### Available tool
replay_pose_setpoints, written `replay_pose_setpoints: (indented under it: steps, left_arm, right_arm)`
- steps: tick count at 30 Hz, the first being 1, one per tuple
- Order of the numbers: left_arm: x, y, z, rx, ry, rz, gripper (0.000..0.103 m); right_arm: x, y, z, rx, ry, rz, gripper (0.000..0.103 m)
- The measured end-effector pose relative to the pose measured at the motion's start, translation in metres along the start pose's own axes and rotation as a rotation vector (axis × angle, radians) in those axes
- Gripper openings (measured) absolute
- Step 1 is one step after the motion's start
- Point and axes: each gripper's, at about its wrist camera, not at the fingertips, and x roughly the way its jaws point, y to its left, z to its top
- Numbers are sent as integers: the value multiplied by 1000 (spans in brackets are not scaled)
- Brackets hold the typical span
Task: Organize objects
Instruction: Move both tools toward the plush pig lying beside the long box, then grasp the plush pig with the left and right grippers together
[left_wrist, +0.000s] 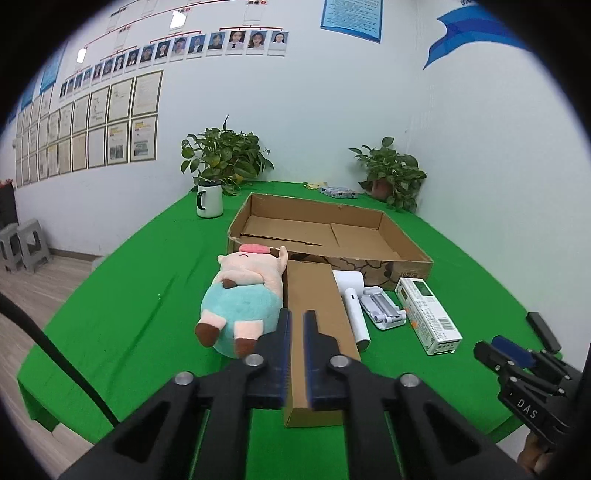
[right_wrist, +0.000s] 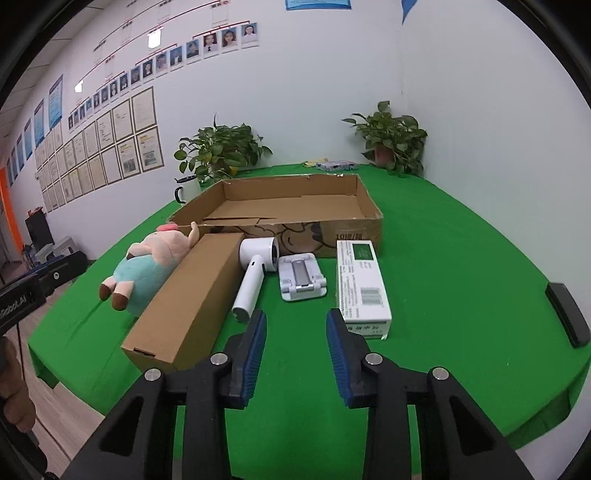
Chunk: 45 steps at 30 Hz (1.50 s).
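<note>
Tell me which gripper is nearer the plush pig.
Left. The left gripper hangs just beside the plush pig; the right gripper is beyond the long box.

On your green bench (right_wrist: 461, 258) you have one open cardboard tray (right_wrist: 364, 229) and one long closed cardboard box (right_wrist: 192, 295). Count one plush pig (right_wrist: 147, 266), one white hair dryer (right_wrist: 255, 273), one white folding stand (right_wrist: 301, 277) and one white-and-green carton (right_wrist: 360, 280). There is one black bar (right_wrist: 567, 314) at the right edge. Toward the far edge you have two potted plants, one at the left (right_wrist: 218, 147) and one in the far right corner (right_wrist: 395, 136), plus one white mug (left_wrist: 209, 199) and one small flat packet (right_wrist: 336, 165). Two tools are in play, left (left_wrist: 297, 321) and right (right_wrist: 295, 325).
</note>
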Motion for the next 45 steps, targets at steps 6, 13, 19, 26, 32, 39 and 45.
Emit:
replay_pose_setpoints:
  steps: [6,13,19,26,32,39,45]
  left_arm:
    - [-2,17,0,-34,-66,-6,102]
    - [40,33,8,23,23,12,102]
    - [65,42,26,40,78,-6,102]
    - [86,38,37,32,128,-7,102]
    - [107,19,37,98,186,56,102]
    - [127,37,45,30,269,80,102]
    - [154,72,25,-52,395,25,97]
  right_arm:
    - [-2,22,5,-26,-18,63,102]
    - [47,37,21,-25,39,-10,102]
    - [69,49,36,-57,35,19,102]
    - [93,27,52,-27,69,6,99]
    - [115,-21,57,14,99,62,88]
    - [124,-64,69,71,142,330,103]
    - [120,-46,75,77,183,446,103]
